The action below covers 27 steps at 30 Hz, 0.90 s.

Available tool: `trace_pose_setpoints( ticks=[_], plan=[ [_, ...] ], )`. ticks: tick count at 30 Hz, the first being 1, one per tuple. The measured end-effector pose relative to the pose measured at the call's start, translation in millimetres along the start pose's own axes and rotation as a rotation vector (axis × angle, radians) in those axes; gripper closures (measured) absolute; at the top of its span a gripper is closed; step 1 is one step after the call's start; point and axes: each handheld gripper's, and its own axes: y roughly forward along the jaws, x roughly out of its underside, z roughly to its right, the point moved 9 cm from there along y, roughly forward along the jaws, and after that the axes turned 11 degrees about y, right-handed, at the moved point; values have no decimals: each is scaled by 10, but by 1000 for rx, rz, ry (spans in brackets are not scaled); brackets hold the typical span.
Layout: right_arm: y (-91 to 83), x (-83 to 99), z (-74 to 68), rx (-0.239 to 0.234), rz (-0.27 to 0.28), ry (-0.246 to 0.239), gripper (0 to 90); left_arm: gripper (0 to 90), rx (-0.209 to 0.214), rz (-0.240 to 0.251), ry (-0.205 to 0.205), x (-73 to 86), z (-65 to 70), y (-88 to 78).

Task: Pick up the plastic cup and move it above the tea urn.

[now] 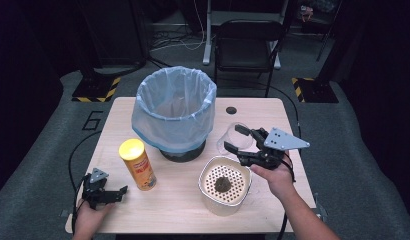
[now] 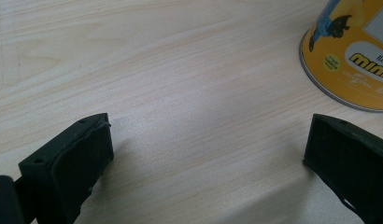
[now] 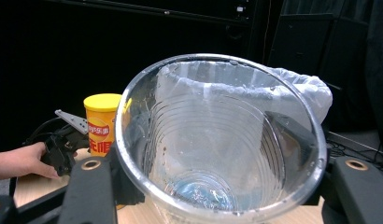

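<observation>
cup: clear plastic cup [image 3: 217, 144] being held off the table [image 1: 158, 210] near its right edge, beside the strainer tub [image 1: 224, 185] | right gripper [image 1: 241, 141]: pinching cup's wall | left gripper [image 1: 109, 194]: resting spread at front-left corner | risk: thin wall is flexing, cup may slip toward bin [image 1: 174, 107]

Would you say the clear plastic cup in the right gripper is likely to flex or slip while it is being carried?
The clear plastic cup looks thin-walled and ribbed, so it would probably flex under a hard squeeze. It looks empty, so likely light. Its smooth wall may slip, though the right gripper clamps it from both sides.
</observation>
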Motion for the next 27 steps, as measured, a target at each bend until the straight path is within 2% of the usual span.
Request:
trace_pose_setpoints(
  ticks=[5,14,20,27],
  plan=[
    [21,-80,-8,9,-30,-22,357,10,-1,-1,-1,0,0,0],
    [150,-435,-3,16,-44,-30,359,10,-1,-4,-1,1,0,-1],
    [343,-655,-19,13,-46,-48,358,10,0,-7,0,3,0,-4],
    [610,-837,-21,20,-80,-55,358,10,-1,-6,-1,2,1,-3]
  ],
)
